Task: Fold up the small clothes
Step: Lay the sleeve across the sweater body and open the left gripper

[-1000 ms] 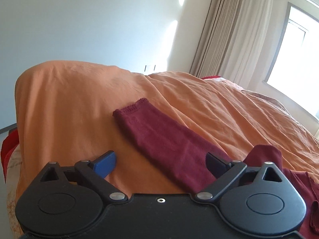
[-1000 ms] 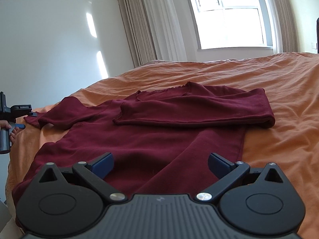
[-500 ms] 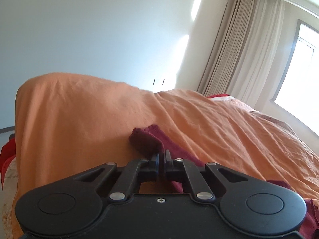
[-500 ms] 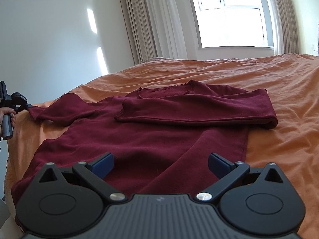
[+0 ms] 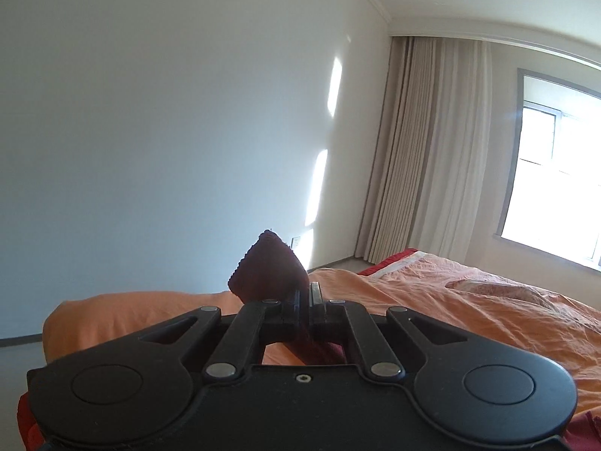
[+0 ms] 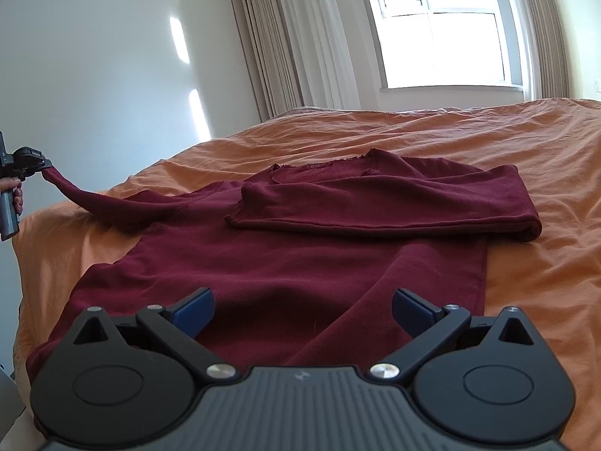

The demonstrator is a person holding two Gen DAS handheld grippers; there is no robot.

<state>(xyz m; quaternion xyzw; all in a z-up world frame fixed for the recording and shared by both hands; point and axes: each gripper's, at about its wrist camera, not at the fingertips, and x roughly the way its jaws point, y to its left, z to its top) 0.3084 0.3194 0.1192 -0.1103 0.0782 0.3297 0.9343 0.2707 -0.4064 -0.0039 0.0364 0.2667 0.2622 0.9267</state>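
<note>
Far left: left gripper (image 6: 44, 165) now clamped on cuff of dark red long-sleeved knit top (image 6: 285, 263), sleeve newly raised off orange bedsheet (image 6: 526, 139) | centre: other sleeve already folded across | near: right gripper (image 6: 302, 310) wide open, empty | next, likely: fold lifted sleeve inward.
</note>
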